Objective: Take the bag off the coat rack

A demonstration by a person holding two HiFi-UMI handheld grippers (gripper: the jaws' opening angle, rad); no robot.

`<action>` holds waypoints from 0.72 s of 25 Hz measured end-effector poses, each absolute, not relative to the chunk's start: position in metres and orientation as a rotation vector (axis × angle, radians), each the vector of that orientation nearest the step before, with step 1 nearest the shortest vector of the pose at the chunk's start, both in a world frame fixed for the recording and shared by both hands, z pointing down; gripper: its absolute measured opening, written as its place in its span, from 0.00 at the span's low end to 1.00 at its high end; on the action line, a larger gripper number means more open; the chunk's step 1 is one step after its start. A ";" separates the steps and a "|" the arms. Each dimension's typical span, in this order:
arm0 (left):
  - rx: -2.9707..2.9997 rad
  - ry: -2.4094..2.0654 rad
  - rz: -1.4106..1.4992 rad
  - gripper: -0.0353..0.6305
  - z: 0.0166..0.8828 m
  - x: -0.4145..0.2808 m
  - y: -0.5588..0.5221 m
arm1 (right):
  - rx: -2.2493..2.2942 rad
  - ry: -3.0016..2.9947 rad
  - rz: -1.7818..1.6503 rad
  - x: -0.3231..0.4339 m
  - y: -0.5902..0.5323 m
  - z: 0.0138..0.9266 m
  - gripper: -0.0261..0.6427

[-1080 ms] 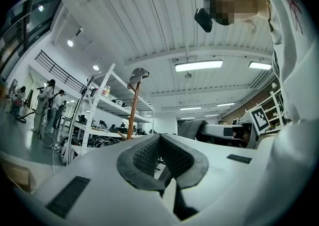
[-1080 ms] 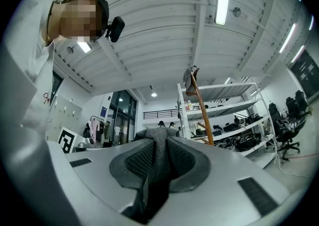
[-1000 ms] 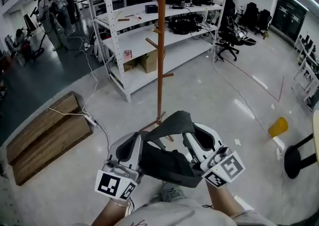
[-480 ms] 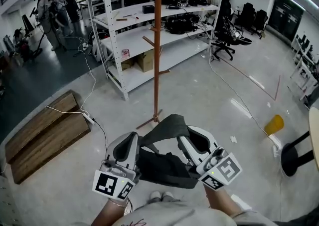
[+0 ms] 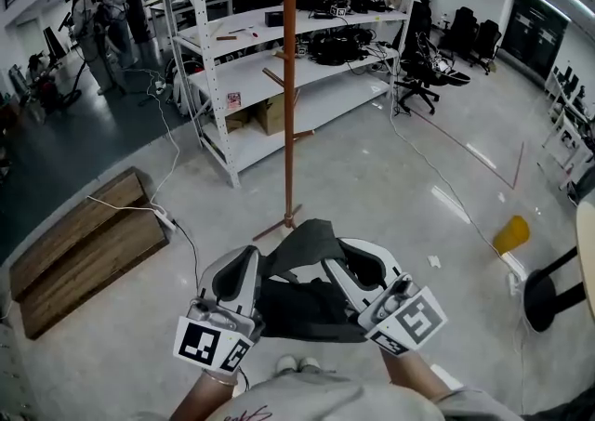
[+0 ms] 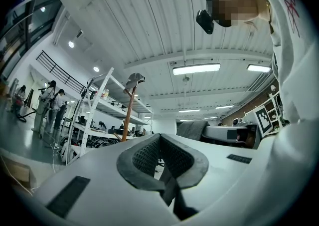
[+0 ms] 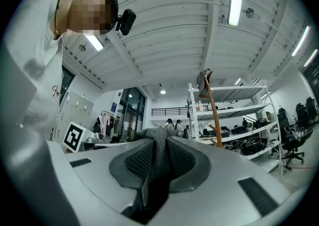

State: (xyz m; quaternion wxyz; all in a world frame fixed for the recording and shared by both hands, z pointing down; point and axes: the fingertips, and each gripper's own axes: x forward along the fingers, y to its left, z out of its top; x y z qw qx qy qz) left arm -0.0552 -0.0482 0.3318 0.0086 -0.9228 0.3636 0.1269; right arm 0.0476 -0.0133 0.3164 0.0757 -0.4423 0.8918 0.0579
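Holding a dark grey bag (image 5: 297, 303) low down, off the coat rack (image 5: 289, 112) and clear of its pegs. Gripping a dark strap of it with the fingers of the left gripper (image 5: 249, 266), closed tight, the strap running down out of the gap. Gripping a fold of grey cloth with the fingers of the right gripper (image 5: 346, 261) too, closed on it, the cloth poking up past the tips. Hanging slack between the two pairs of fingers, with one wide strap looped up over the middle.

Straight ahead beyond the fingers, well apart from them: the brown wooden pole with short pegs sticking out, foot on the shiny grey floor (image 5: 390, 187). On top of it, a grey thing, too small to name. Further past the fingertips: a white metal shelf rack (image 5: 265, 61) with black gear on it and a cardboard box (image 5: 271, 114) at the bottom. Off to the left of the left fingers: wooden pallets (image 5: 84, 252) flat on the floor, a white cable (image 5: 125, 213) trailing beside them. Off to the right of the right fingers: a yellow thing (image 5: 514, 234) on the floor. Far away past the left fingers: some people (image 5: 93, 15) standing.
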 end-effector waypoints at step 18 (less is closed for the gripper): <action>-2.874 1.151 0.408 0.08 0.327 -0.051 -0.045 | -1.380 2.671 0.207 0.057 -0.014 0.313 0.15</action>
